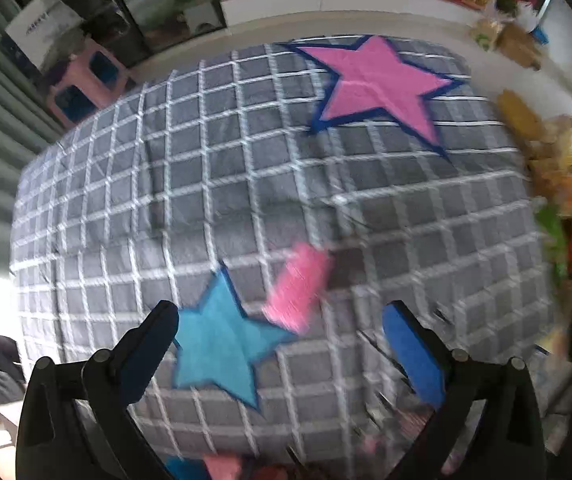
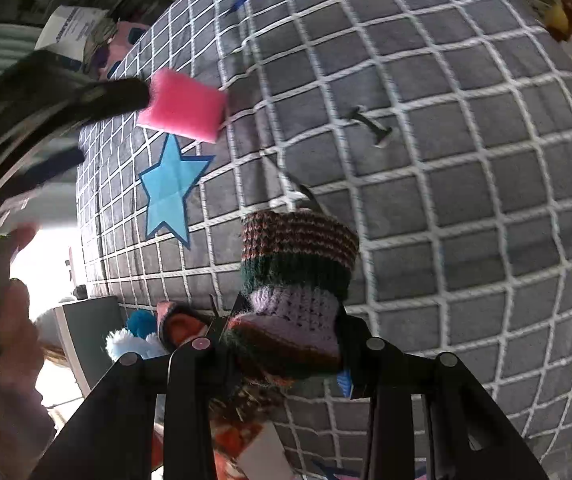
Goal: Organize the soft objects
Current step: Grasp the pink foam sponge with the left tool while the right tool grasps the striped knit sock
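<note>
Left gripper point(image 1: 282, 340): jaws spread wide above blue star point(image 1: 222, 352) on grid cloth point(image 1: 246, 160); pink sponge point(image 1: 297, 288) between and beyond fingers, contact unclear through blur. Right gripper point(image 2: 286, 332): clamped on striped knit piece point(image 2: 297, 264), held above cloth.

A striped knitted piece point(image 2: 297, 280), brown, dark green and lilac, stands upright and bunched in the near middle. A pink sponge block point(image 2: 184, 106) sits tilted, far left, above the blue star patch point(image 2: 170, 190).
</note>
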